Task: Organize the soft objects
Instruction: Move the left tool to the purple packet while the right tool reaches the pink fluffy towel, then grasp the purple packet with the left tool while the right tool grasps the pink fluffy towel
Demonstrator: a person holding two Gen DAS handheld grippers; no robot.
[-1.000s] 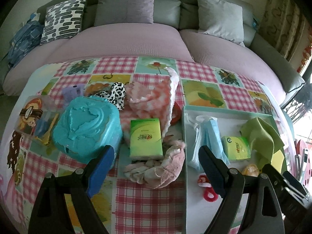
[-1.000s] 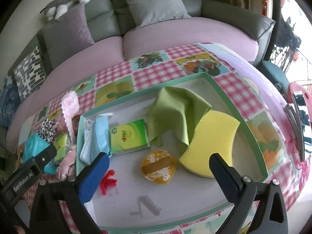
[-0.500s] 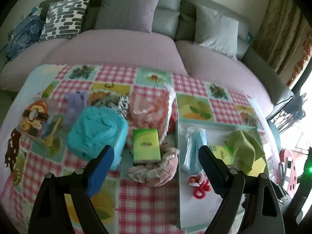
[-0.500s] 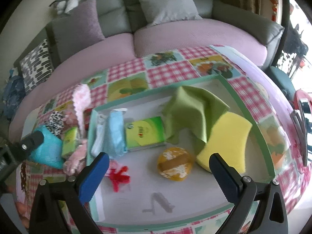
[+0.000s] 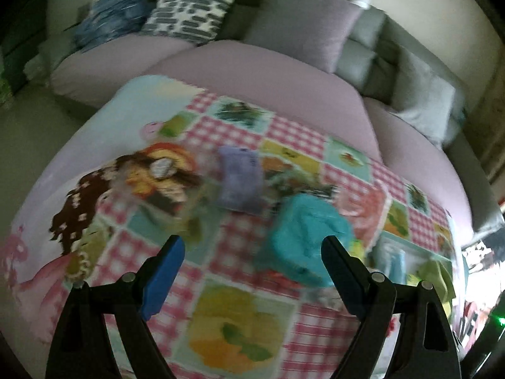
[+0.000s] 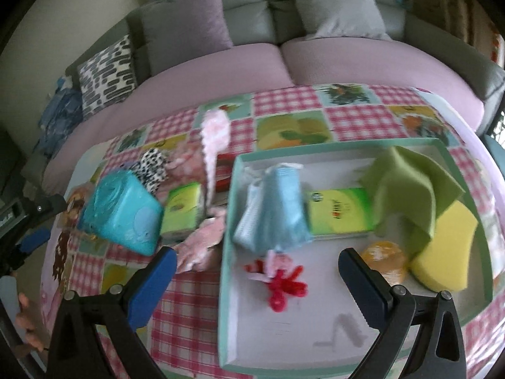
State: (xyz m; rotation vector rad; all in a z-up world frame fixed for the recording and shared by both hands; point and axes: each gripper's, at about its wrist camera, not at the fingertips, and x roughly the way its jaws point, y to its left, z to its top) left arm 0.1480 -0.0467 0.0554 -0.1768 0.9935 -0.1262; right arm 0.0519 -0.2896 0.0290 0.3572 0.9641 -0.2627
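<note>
A teal-rimmed tray (image 6: 228, 221) on the table holds a blue cloth (image 6: 277, 208), a green tissue pack (image 6: 339, 211), a green cloth (image 6: 413, 180), a yellow sponge (image 6: 448, 252), an orange round pad (image 6: 383, 260) and a red hair tie (image 6: 284, 284). Left of the tray lie a teal wipes pack (image 6: 123, 211), a second green tissue pack (image 6: 183, 211), pink cloths (image 6: 202, 243) and a spotted cloth (image 6: 153, 165). My right gripper (image 6: 255, 284) is open and empty above the tray's left edge. My left gripper (image 5: 252, 271) is open and empty above the table's left part, near the teal wipes pack (image 5: 306, 240) and a purple pouch (image 5: 240, 183).
The table wears a pink checked cloth with pictures (image 5: 240, 322). A pink and grey sofa (image 6: 284, 60) with several cushions curves behind it. The left gripper's body (image 6: 25, 221) and a hand show at the left edge of the right wrist view.
Both views have swung left. The left gripper has moved left, away from the tray, over the table's left part. The right gripper has shifted left to the tray's left edge. Both stay open.
</note>
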